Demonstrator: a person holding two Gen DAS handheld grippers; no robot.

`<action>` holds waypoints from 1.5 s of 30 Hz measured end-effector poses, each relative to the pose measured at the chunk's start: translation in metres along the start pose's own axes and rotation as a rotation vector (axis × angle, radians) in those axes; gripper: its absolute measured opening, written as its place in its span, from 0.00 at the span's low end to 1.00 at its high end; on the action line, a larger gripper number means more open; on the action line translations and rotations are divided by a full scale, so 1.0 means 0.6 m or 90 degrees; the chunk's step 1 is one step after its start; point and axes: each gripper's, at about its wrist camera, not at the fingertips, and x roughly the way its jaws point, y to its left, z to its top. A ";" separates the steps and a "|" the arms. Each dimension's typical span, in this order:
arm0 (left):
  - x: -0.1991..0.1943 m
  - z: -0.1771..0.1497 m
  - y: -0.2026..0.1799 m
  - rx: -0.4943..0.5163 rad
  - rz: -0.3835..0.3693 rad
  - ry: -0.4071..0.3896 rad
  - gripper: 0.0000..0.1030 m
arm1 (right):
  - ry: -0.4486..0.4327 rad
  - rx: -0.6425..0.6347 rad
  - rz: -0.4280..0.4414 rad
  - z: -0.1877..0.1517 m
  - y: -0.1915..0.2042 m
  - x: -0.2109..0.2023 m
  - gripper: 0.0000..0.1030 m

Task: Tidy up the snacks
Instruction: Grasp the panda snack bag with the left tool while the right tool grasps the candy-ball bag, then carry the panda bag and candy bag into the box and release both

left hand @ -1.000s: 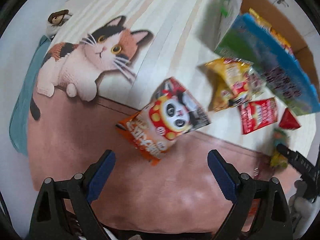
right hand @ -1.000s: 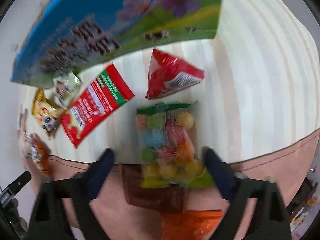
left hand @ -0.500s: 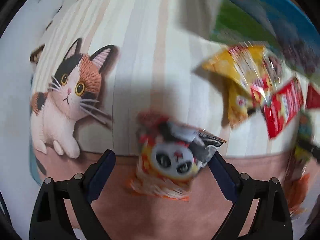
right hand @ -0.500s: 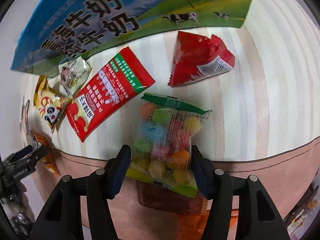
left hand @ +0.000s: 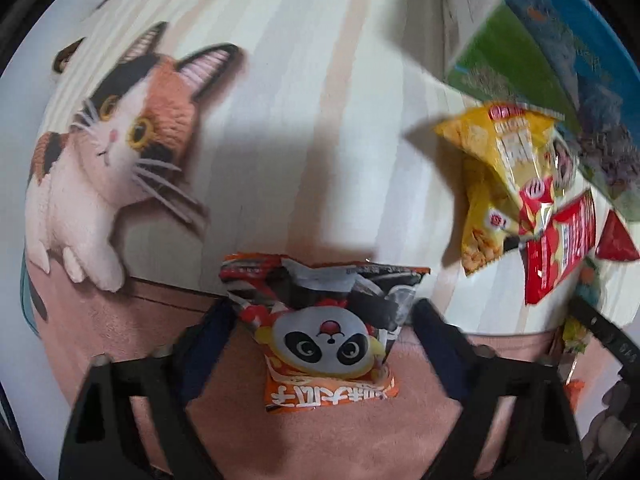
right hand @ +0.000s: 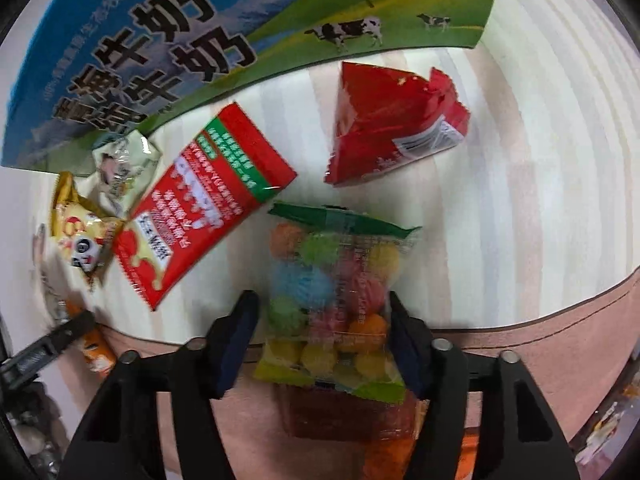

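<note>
In the left wrist view an orange snack packet with a panda face [left hand: 326, 334] lies between the fingers of my left gripper [left hand: 320, 332]; the jaws stand open on either side of it. In the right wrist view a clear bag of coloured candy balls [right hand: 332, 304] lies between the fingers of my right gripper [right hand: 320, 320]; the jaws have closed in around it, and contact is unclear. A flat red packet [right hand: 200, 216], a red pyramid packet [right hand: 392, 128] and a yellow panda packet [right hand: 80, 236] lie beyond.
A blue and green milk carton box [right hand: 224, 40] stands at the back; it also shows in the left wrist view [left hand: 540, 64]. Yellow snack bags [left hand: 504, 176] lie next to it. The cloth carries a printed cat [left hand: 116, 148]. More packets lie under the candy bag [right hand: 352, 420].
My left gripper has moved forward until the panda packet sits between its fingers. My right gripper has narrowed its jaws around the candy bag.
</note>
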 end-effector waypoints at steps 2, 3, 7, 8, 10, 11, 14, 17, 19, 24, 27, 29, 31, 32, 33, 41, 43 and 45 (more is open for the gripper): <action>-0.011 -0.002 0.014 -0.009 0.001 -0.013 0.55 | -0.008 0.004 0.001 -0.006 -0.003 0.002 0.56; -0.014 -0.006 0.020 -0.018 -0.004 -0.017 0.53 | -0.012 0.005 0.003 -0.010 -0.008 0.000 0.55; -0.049 -0.047 0.032 -0.033 -0.008 -0.028 0.50 | -0.027 -0.003 0.011 -0.017 -0.015 -0.016 0.52; -0.054 -0.055 0.030 -0.033 -0.008 -0.028 0.50 | -0.029 -0.004 0.016 -0.018 -0.013 -0.020 0.52; -0.065 -0.072 0.024 -0.033 -0.011 -0.030 0.49 | -0.032 -0.003 0.033 -0.024 -0.001 -0.027 0.51; -0.068 -0.081 0.012 -0.032 -0.013 -0.033 0.49 | -0.033 -0.007 0.041 -0.028 0.000 -0.033 0.51; -0.102 -0.111 0.001 -0.025 -0.031 -0.042 0.49 | -0.039 -0.015 0.064 -0.045 0.004 -0.052 0.51; -0.140 -0.131 -0.019 -0.013 -0.059 -0.049 0.49 | -0.046 -0.025 0.090 -0.059 0.020 -0.075 0.51; -0.171 -0.140 -0.040 0.001 -0.081 -0.056 0.49 | -0.053 -0.035 0.109 -0.068 0.029 -0.095 0.51; -0.256 -0.124 -0.091 0.040 -0.138 -0.082 0.49 | -0.079 -0.048 0.160 -0.067 0.040 -0.168 0.51; -0.304 -0.071 -0.107 0.076 -0.163 -0.100 0.49 | -0.099 -0.056 0.186 -0.044 0.050 -0.217 0.51; -0.337 -0.041 -0.134 0.110 -0.166 -0.116 0.49 | -0.117 -0.065 0.196 -0.028 0.055 -0.250 0.51; -0.356 0.005 -0.155 0.138 -0.162 -0.131 0.49 | -0.137 -0.073 0.205 0.000 0.059 -0.289 0.51; -0.366 0.024 -0.174 0.153 -0.162 -0.135 0.49 | -0.146 -0.074 0.209 0.011 0.057 -0.304 0.51; -0.375 0.051 -0.186 0.161 -0.163 -0.138 0.49 | -0.156 -0.074 0.213 0.028 0.056 -0.321 0.51; -0.366 0.252 -0.287 0.202 -0.107 -0.129 0.49 | -0.170 -0.072 0.166 0.190 0.070 -0.343 0.51; -0.351 0.292 -0.297 0.205 -0.092 -0.114 0.49 | -0.159 -0.072 0.150 0.223 0.073 -0.330 0.51; -0.325 0.329 -0.304 0.208 -0.075 -0.097 0.49 | -0.140 -0.072 0.138 0.251 0.074 -0.309 0.51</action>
